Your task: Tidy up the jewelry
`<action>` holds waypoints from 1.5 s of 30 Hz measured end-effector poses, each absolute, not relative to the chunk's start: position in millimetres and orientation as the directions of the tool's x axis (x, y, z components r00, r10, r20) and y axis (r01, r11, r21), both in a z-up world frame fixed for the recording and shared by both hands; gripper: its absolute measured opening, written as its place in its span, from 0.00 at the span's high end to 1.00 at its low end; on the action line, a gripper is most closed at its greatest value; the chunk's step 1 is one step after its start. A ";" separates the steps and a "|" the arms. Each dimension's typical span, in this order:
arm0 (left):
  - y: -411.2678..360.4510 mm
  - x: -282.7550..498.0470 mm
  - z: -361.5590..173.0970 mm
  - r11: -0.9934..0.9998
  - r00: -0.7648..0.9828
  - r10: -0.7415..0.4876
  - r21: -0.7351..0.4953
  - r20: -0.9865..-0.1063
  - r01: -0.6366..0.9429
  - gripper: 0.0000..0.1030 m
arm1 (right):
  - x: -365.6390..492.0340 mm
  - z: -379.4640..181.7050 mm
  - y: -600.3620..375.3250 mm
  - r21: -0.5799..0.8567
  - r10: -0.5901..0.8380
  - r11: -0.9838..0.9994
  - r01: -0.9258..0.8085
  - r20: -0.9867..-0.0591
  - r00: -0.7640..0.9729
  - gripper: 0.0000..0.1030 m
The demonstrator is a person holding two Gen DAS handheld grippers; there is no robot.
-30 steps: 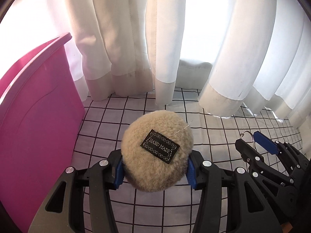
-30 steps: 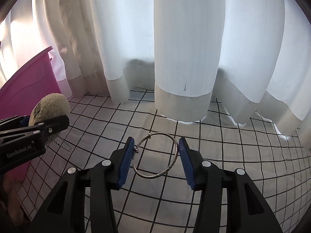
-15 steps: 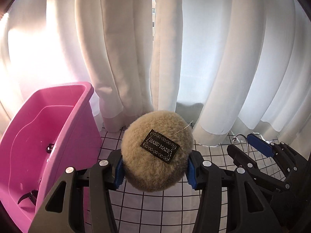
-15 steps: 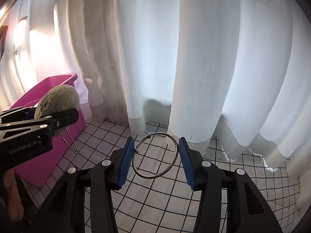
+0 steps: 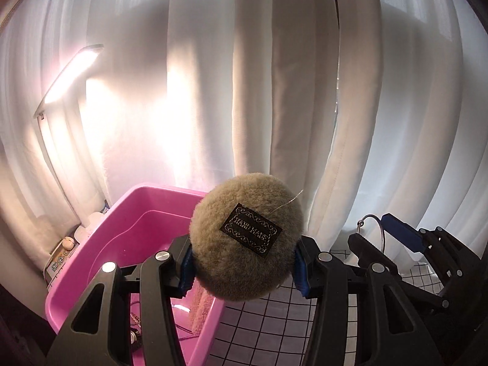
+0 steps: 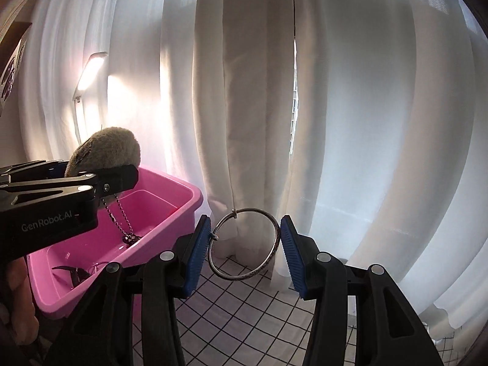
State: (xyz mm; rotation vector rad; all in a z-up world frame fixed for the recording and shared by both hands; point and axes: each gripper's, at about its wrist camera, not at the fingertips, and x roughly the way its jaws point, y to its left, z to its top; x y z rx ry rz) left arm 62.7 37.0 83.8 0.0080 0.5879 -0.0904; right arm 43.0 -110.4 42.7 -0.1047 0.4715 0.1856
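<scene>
Your left gripper (image 5: 244, 262) is clamped on the fuzzy tan pom-pom (image 5: 246, 238), blue pads pressing into both sides, black "HAND MADE" label facing the camera. The puff hides nearly everything right in front of the fingers. From the right wrist view you can see a ball chain (image 6: 120, 219) dangling under it, over the pink bin (image 6: 170, 195). The bin sits below and to the left of that gripper; there's some small dark stuff on its floor (image 6: 74, 273), too dim to name, and the gripper body cuts off the near end.

Your right gripper (image 6: 245, 244) has the silver bangle (image 6: 244, 270) pinched between its pads, ring face-on to the lens. Behind both: white curtains (image 6: 350, 122), checkered cloth (image 6: 244, 311) below. A lit lamp (image 5: 71, 74) glares out the left.
</scene>
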 end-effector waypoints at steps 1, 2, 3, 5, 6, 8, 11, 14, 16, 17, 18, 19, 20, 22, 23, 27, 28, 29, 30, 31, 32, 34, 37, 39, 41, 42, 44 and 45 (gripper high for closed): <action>47.5 63.9 85.8 0.998 0.830 -0.066 -0.018 -0.554 0.067 0.53 | 46.3 45.3 -100.0 -0.059 0.172 0.973 -0.223 -0.455 0.874 0.56; 58.5 64.8 87.1 0.999 0.830 -0.045 -0.015 -0.556 0.044 0.53 | 50.0 47.6 -89.6 -0.059 0.192 0.968 -0.245 -0.453 0.870 0.56; 68.9 65.5 87.8 1.000 0.831 -0.024 -0.011 -0.556 0.022 0.53 | 53.9 49.2 -79.2 -0.058 0.212 0.962 -0.265 -0.453 0.866 0.56; 93.1 65.0 88.2 1.000 0.829 0.018 -0.003 -0.559 -0.023 0.53 | 61.3 52.4 -57.7 -0.057 0.246 0.951 -0.304 -0.457 0.854 0.56; 103.9 65.8 86.7 0.999 0.825 0.035 -0.001 -0.564 -0.043 0.53 | 64.6 52.7 -47.5 -0.057 0.262 0.945 -0.323 -0.461 0.848 0.56; 125.8 66.4 82.2 0.997 0.814 0.070 0.005 -0.576 -0.082 0.53 | 71.2 52.4 -27.4 -0.061 0.291 0.931 -0.359 -0.470 0.834 0.56; 156.1 70.0 70.9 0.991 0.791 0.110 0.003 -0.602 -0.135 0.53 | 80.5 48.2 -1.0 -0.065 0.323 0.913 -0.404 -0.489 0.810 0.56; 178.6 72.2 56.4 0.983 0.763 0.138 -0.003 -0.632 -0.181 0.53 | 90.1 41.7 23.4 -0.065 0.347 0.895 -0.441 -0.519 0.781 0.56; 192.6 73.8 43.4 0.979 0.742 0.151 -0.005 -0.653 -0.203 0.53 | 96.5 35.1 37.7 -0.068 0.356 0.884 -0.462 -0.541 0.762 0.56; 198.9 75.0 37.7 0.977 0.732 0.155 -0.007 -0.663 -0.213 0.53 | 99.9 30.9 44.0 -0.070 0.359 0.879 -0.471 -0.553 0.752 0.56; 204.7 76.5 32.1 0.975 0.722 0.158 -0.009 -0.674 -0.222 0.53 | 102.5 26.8 49.2 -0.074 0.358 0.876 -0.477 -0.563 0.745 0.56; 208.3 77.3 26.7 0.973 0.713 0.160 -0.012 -0.683 -0.230 0.53 | 105.8 22.8 53.9 -0.075 0.357 0.873 -0.482 -0.574 0.737 0.56; 213.0 78.9 21.4 0.971 0.703 0.162 -0.014 -0.692 -0.238 0.53 | 110.0 19.0 58.2 -0.074 0.356 0.871 -0.485 -0.585 0.729 0.56; 221.3 82.1 11.8 0.968 0.686 0.161 -0.024 -0.710 -0.252 0.53 | 118.0 11.2 66.4 -0.075 0.348 0.869 -0.489 -0.610 0.712 0.56; 224.4 82.9 8.5 0.966 0.679 0.159 -0.030 -0.717 -0.257 0.53 | 120.0 7.2 67.4 -0.077 0.344 0.868 -0.490 -0.619 0.706 0.56; 232.7 85.4 -0.8 0.961 0.657 0.153 -0.045 -0.738 -0.274 0.51 | 128.2 -5.0 77.0 -0.082 0.327 0.867 -0.492 -0.653 0.684 0.56; 234.7 86.0 -2.8 0.960 0.651 0.149 -0.049 -0.744 -0.276 0.51 | 128.4 -7.3 74.9 -0.083 0.322 0.867 -0.491 -0.658 0.681 0.55; 236.9 86.6 -5.1 0.960 0.647 0.144 -0.055 -0.749 -0.276 0.50 | 130.5 -9.2 77.1 -0.084 0.316 0.868 -0.489 -0.666 0.675 0.55; 238.5 87.6 -7.4 0.959 0.642 0.139 -0.058 -0.754 -0.276 0.50 | 134.0 -11.5 80.2 -0.087 0.308 0.870 -0.486 -0.674 0.671 0.55; 238.1 88.2 -7.9 0.959 0.636 0.136 -0.060 -0.759 -0.276 0.48 | 136.1 -13.5 80.3 -0.088 0.300 0.872 -0.481 -0.681 0.668 0.55; 239.0 89.1 -9.2 0.959 0.632 0.130 -0.064 -0.764 -0.275 0.45 | 138.5 -16.2 80.9 -0.085 0.294 0.874 -0.478 -0.691 0.661 0.55; 240.5 90.6 -11.8 0.960 0.626 0.116 -0.075 -0.771 -0.270 0.43 | 143.1 -19.3 78.5 -0.089 0.270 0.885 -0.457 -0.701 0.660 0.55; 239.8 89.6 -13.1 0.960 0.622 0.127 -0.063 -0.773 -0.273 0.31 | 147.6 -19.4 75.9 -0.079 0.259 0.897 -0.435 -0.704 0.661 0.52; 239.5 87.2 -11.6 0.959 0.628 0.140 -0.053 -0.766 -0.280 0.20 | 147.6 -19.0 76.5 -0.080 0.256 0.899 -0.431 -0.702 0.664 0.46; 241.2 86.2 -11.2 0.957 0.628 0.134 -0.064 -0.766 -0.282 0.16 | 147.2 -18.2 79.0 -0.088 0.251 0.899 -0.429 -0.698 0.670 0.46; 242.2 86.3 -11.2 0.956 0.624 0.130 -0.070 -0.771 -0.286 0.14 | 146.6 -17.7 79.2 -0.088 0.253 0.899 -0.430 -0.698 0.671 0.46; 243.2 85.9 -10.8 0.953 0.619 0.128 -0.076 -0.775 -0.292 0.12 | 144.1 -17.0 79.1 -0.089 0.252 0.900 -0.428 -0.694 0.674 0.45; 243.3 85.5 -10.4 0.953 0.616 0.131 -0.073 -0.777 -0.295 0.12 | 143.4 -16.5 79.3 -0.087 0.254 0.899 -0.429 -0.693 0.675 0.45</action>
